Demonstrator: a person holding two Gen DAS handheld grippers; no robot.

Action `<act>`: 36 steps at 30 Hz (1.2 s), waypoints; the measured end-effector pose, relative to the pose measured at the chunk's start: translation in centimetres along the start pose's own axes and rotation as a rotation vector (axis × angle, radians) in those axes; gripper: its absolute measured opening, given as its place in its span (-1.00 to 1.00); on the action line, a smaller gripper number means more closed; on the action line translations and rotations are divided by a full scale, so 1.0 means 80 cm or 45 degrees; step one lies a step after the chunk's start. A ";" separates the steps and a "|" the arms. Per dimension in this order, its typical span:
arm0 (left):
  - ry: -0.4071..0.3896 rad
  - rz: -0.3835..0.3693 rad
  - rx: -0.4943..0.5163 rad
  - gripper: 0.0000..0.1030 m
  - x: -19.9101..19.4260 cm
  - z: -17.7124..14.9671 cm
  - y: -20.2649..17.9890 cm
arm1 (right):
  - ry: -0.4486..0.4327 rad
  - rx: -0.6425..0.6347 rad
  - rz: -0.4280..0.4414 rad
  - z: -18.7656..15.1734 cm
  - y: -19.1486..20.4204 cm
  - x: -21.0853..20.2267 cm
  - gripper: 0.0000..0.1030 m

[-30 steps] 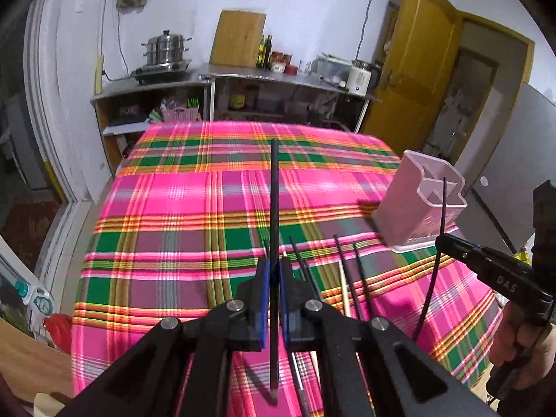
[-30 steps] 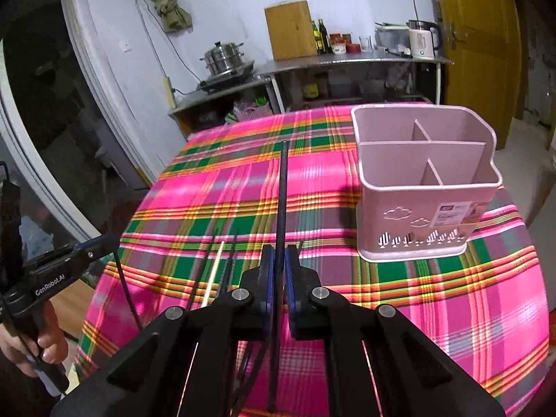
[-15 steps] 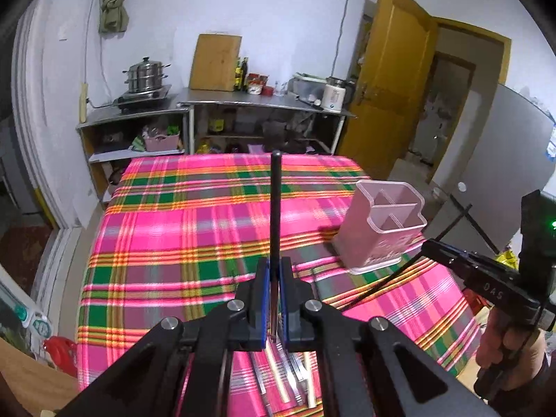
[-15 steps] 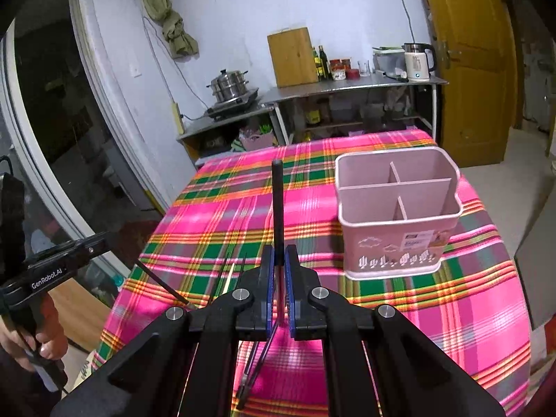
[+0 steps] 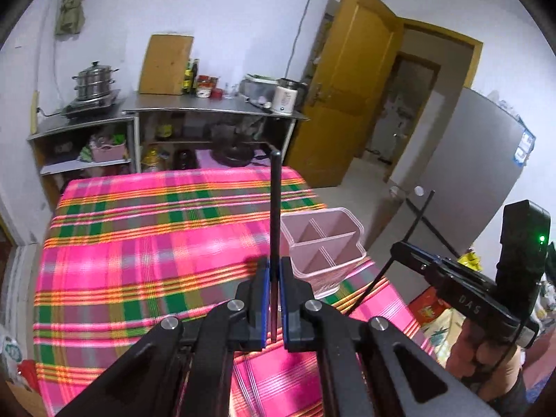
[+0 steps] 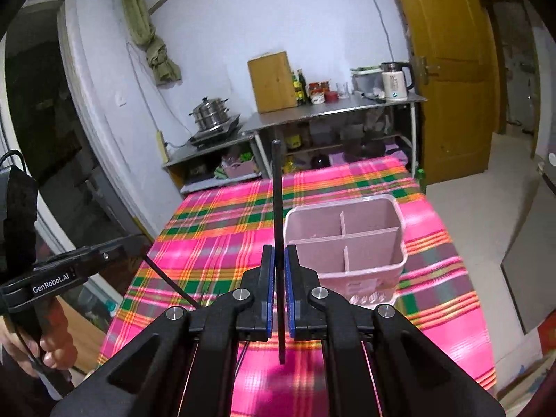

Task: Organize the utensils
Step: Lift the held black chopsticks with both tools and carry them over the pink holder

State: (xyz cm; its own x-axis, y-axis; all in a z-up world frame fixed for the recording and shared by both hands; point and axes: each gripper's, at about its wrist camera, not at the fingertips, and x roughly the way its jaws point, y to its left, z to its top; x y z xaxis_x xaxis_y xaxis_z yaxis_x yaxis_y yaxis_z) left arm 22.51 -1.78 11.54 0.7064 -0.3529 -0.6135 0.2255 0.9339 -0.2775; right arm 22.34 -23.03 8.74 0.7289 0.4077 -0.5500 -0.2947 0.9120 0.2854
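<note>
The left claw (image 5: 274, 288) is clamped on 1 black chopstick (image 5: 275, 208), its blue pads pressed against the thin shaft, and the stick is seen rising almost straight up out of the jaws. The right claw (image 6: 279, 278) is closed the same way on a second black chopstick (image 6: 277, 201), which juts up past the pads and hangs a little below them too. In the left wrist view that second stick is seen slanting steeply from the right claw, just right of the holder.

The step in hand is judged to be the carry: 2 chopsticks are held clear of the worktop (image 6: 215, 229) and are being brought toward the pink utensil holder (image 6: 347, 243). Nothing can be seen inside the holder; its 4 compartments look empty from above.

The holder is placed on the plaid cloth near the worktop's right edge, just ahead and right of both claws. More thin utensils are glimpsed below the right claw, on the near side of the holder, but too hidden to count.

Next, each stick would need to be tipped upright over 1 compartment of the holder, its lower end lowered past the rim and dividers, and only then released. The sticks look slim, stiff and slippery, so a skewed grip could let them swing.
</note>
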 end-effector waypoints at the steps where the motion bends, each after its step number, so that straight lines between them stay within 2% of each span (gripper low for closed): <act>1: -0.005 -0.012 0.001 -0.90 0.003 0.008 -0.005 | -0.013 0.000 -0.005 0.007 -0.003 -0.003 -0.89; 10: -0.065 -0.071 -0.010 -0.90 0.031 0.067 -0.030 | -0.165 0.037 -0.033 0.070 -0.026 -0.018 -0.89; 15: -0.071 -0.076 -0.011 -0.90 0.060 0.081 -0.036 | -0.179 0.055 -0.043 0.093 -0.036 -0.003 -0.89; 20: -0.026 -0.070 -0.014 -0.90 0.103 0.081 -0.034 | -0.142 0.069 -0.056 0.090 -0.046 0.027 -0.89; 27: 0.058 -0.078 -0.011 -0.90 0.153 0.054 -0.023 | -0.017 0.082 -0.077 0.062 -0.062 0.087 -0.89; 32: 0.074 -0.068 -0.021 -0.90 0.166 0.042 -0.012 | 0.055 0.091 -0.078 0.045 -0.070 0.114 -0.89; 36: 0.062 -0.074 -0.036 -0.76 0.164 0.043 -0.007 | 0.083 0.090 -0.074 0.038 -0.070 0.121 -0.84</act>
State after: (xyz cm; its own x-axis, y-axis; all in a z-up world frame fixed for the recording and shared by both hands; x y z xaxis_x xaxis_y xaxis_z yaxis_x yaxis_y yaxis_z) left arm 33.92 -6.72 6.16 0.6590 -0.4098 -0.6307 0.2458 0.9098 -0.3344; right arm 32.94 -24.34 4.20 0.7013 0.3582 -0.6163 -0.2072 0.9297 0.3045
